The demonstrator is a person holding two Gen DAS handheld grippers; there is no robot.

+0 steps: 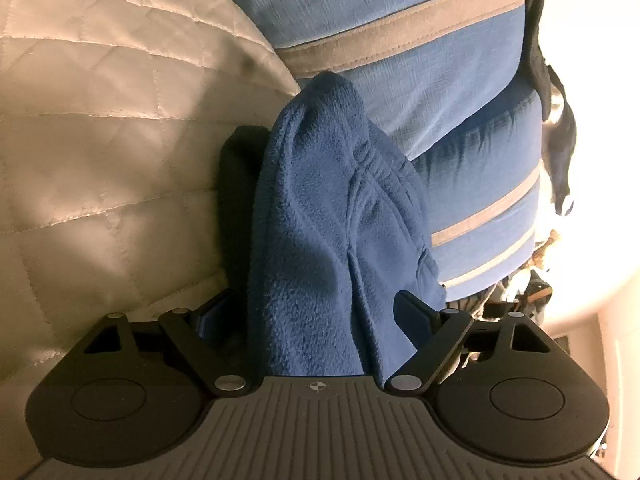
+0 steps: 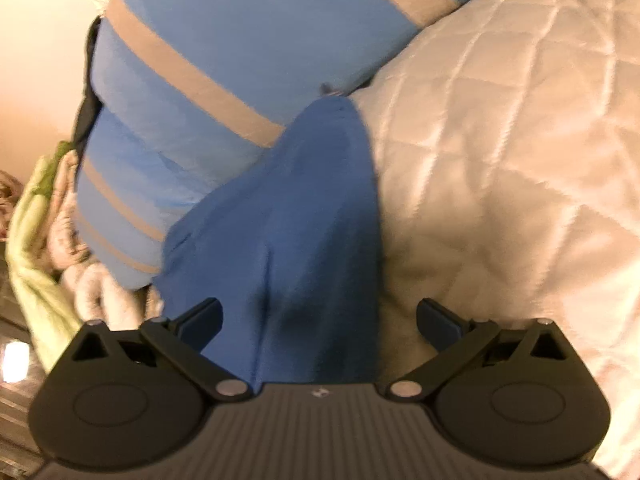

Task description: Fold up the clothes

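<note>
A dark blue fleece garment (image 1: 320, 216) hangs bunched between the fingers of my left gripper (image 1: 316, 312), above a cream quilted bed cover (image 1: 100, 152). The left jaws stand wide apart with the fleece draped over the gripper body. In the right wrist view the same blue fleece (image 2: 304, 220) lies between the spread fingers of my right gripper (image 2: 320, 320), blurred by motion. Both grippers' jaws are wide open; whether the cloth is pinched anywhere is hidden.
A light blue garment with tan stripes (image 1: 420, 40) lies beyond the fleece; it also shows in the right wrist view (image 2: 192, 80). A pile of green and pale cloth (image 2: 44, 216) sits at the left. The quilt (image 2: 500, 140) spreads to the right.
</note>
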